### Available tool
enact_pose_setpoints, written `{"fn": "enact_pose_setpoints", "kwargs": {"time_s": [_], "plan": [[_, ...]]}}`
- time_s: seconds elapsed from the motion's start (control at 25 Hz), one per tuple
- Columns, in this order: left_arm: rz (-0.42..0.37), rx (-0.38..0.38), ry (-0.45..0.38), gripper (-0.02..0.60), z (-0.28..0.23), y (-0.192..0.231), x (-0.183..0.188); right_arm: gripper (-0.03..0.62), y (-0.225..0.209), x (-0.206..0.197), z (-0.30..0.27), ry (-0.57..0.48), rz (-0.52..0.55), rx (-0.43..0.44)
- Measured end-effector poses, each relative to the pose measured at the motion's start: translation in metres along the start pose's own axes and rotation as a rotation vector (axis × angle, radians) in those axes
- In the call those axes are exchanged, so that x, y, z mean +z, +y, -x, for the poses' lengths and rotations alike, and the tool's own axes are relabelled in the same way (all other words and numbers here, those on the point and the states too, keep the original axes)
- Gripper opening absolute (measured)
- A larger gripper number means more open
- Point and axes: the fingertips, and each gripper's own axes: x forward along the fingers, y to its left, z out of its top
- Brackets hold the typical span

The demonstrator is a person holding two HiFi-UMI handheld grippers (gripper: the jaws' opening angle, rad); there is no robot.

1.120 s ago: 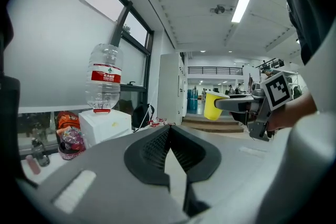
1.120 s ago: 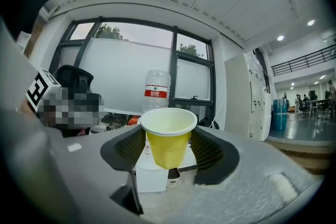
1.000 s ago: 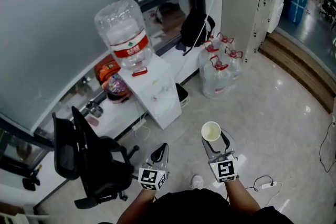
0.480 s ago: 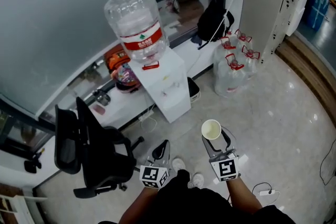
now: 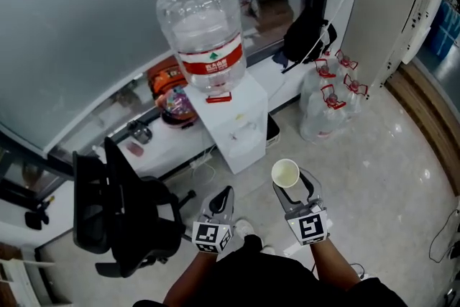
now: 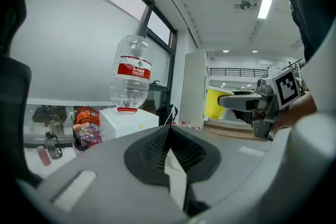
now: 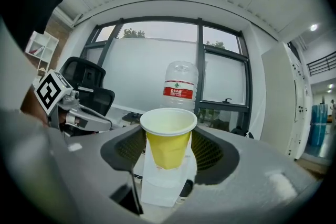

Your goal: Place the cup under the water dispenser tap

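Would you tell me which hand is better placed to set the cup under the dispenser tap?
Right: the right tongs grip the cup upright, facing the water dispenser; the left tongs are shut and empty.

— How are the arms set?

— The left forearm (image 5: pixel 190 277) and the right forearm (image 5: pixel 333 269) both reach forward from the body, bare and side by side. Each hand carries a grey two-jaw tool with a black-and-white marker cube (image 5: pixel 209 236) on its back.

— And the jaws?

— The left gripper (image 5: pixel 226 193) has its black ribbed pads pressed together at the tip, with nothing between them. The right gripper (image 5: pixel 293 188) stands wide, its pads pressing on both sides of an upright yellow paper cup (image 5: pixel 285 173).

— Which way do they point?

— Both point forward and about level, nearly parallel. They are near each other but apart, and the right one reaches a little further out.
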Motion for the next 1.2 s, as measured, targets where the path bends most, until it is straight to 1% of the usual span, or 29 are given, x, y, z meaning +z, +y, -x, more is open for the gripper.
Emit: {"fn": "enact_pose_setpoints", "kwargs": {"time_s": [0.08,0.28,0.56,0.68,0.8,0.88,1.0,1.08,1.2], "plan": [[0.008,0.004,0.004,0.017,-0.01,0.013,0.001,0.272,-0.001,0.004,-0.02,-0.004,0.008,0.016],[-0.014,0.02,0.014,0.017,-0.023,0.043,0.01,0.272,0.005,0.008,-0.062,0.005,0.049,0.062],[-0.023,0.05,0.009,0.017,-0.034,0.081,0.006,0.273,0.014,-0.009,-0.101,0.033,0.042,0.116],[-0.009,0.085,-0.001,0.017,-0.037,0.091,0.002,0.272,0.015,-0.026,-0.112,0.06,0.006,0.143],[0.011,0.15,-0.008,0.017,-0.042,0.105,-0.007,0.273,0.014,-0.046,-0.126,0.086,0.002,0.178],[0.029,0.191,-0.02,0.017,-0.05,0.113,-0.016,0.273,0.013,-0.059,-0.138,0.094,0.001,0.207],[0.058,0.221,-0.031,0.017,-0.063,0.119,-0.038,0.273,0.01,-0.087,-0.155,0.102,-0.013,0.247],[0.072,0.237,-0.014,0.017,-0.071,0.121,-0.058,0.272,0.013,-0.108,-0.163,0.11,0.007,0.277],[0.101,0.278,0.04,0.017,-0.08,0.126,-0.086,0.272,0.02,-0.14,-0.175,0.121,0.021,0.318]]}}
